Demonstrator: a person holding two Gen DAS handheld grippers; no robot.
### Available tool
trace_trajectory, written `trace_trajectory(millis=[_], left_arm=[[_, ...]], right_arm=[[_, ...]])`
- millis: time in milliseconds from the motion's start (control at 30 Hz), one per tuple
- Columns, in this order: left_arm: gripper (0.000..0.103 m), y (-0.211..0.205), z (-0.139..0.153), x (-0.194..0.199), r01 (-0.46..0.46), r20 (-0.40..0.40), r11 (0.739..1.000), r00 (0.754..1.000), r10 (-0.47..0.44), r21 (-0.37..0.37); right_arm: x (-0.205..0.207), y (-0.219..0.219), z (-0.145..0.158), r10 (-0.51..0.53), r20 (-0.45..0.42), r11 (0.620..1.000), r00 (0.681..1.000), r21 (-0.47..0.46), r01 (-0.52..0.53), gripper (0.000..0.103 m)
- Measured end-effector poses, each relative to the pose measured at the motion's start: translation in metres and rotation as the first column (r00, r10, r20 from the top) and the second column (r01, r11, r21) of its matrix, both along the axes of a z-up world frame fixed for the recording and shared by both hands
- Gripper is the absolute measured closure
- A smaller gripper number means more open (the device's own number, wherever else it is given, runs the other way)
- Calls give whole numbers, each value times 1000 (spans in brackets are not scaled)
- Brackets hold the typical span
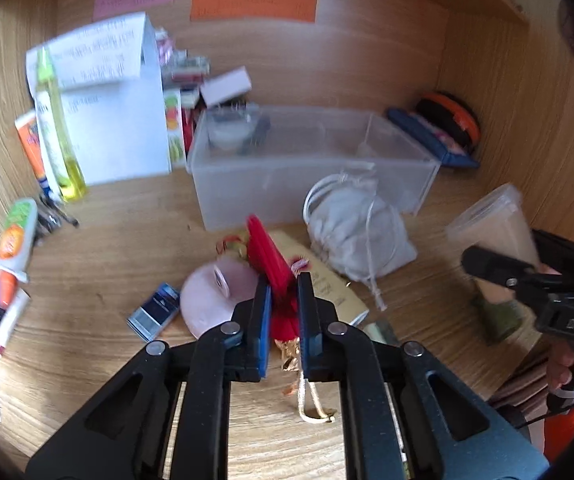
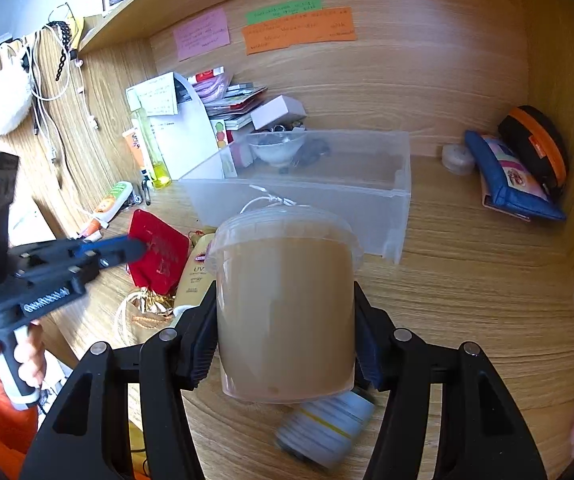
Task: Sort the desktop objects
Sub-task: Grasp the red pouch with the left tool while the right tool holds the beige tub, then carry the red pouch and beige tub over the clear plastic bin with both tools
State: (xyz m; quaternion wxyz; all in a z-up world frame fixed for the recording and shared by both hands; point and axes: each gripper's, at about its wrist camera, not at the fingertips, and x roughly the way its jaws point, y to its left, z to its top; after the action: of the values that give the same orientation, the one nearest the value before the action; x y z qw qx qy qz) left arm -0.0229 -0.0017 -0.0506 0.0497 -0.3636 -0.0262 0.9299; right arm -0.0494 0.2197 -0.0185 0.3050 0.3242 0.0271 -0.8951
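My left gripper is shut on a red pouch with gold cords and holds it above the desk; the pouch also shows in the right wrist view. My right gripper is shut on a lidded clear plastic cup of brown liquid, lifted off the desk; the cup also shows at the right of the left wrist view. A translucent storage bin stands behind both, holding a small bowl.
A white drawstring bag, a beige tube, a pink round item and a small blue box lie in front of the bin. Bottles and papers stand at left. A blue pouch and a black-orange case lean at right. A small jar lies under the cup.
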Motion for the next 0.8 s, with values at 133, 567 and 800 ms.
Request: trace_trajectory(millis=[133, 567, 800], left_arm=[[90, 1, -7, -16, -7, 24, 1000, 1000, 7, 21], [95, 1, 17, -31, 9, -30, 999, 1000, -7, 44], [95, -10, 38, -28, 6, -76, 996, 997, 0, 84]], right_arm=[[-5, 0, -8, -7, 22, 1000, 1000, 4, 7, 48], [-29, 10, 8, -7, 2, 1000, 1000, -12, 7, 48], [-39, 4, 30, 19, -50, 1000, 999, 15, -18, 48]])
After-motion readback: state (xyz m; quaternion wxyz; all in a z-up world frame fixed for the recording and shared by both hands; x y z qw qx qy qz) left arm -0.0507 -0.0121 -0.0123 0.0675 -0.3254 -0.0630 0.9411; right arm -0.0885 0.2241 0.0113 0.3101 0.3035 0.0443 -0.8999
